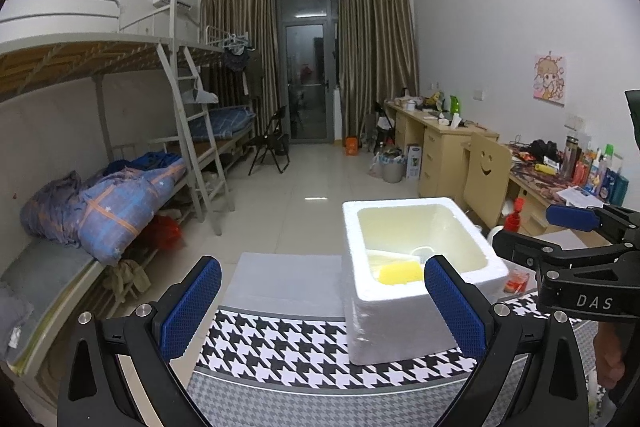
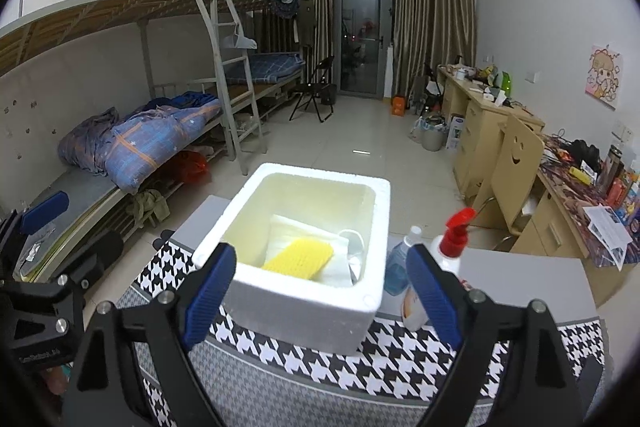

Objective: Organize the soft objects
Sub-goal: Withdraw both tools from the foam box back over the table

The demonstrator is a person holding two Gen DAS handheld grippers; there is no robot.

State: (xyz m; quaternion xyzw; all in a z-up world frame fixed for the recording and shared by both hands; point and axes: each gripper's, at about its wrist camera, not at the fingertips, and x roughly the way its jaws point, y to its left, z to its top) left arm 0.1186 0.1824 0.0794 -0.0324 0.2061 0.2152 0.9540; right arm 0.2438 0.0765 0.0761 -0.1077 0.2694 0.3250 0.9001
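Left wrist: left gripper (image 1: 322, 301) spread wide, empty, above the houndstooth cloth (image 1: 280, 351); yellow sponge (image 1: 400, 273) lies inside the foam box (image 1: 362, 251).
Right wrist: right gripper (image 2: 322, 291) spread, nothing between its blue pads; sponge on white cloths (image 2: 296, 227) in the box; spray bottle (image 2: 448, 255) just beside.

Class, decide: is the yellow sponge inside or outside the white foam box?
Inside. The yellow sponge lies on white cloth at the bottom of the foam box, below its rim.

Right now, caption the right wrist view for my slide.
Open hand-held gripper over foam box holding yellow sponge.
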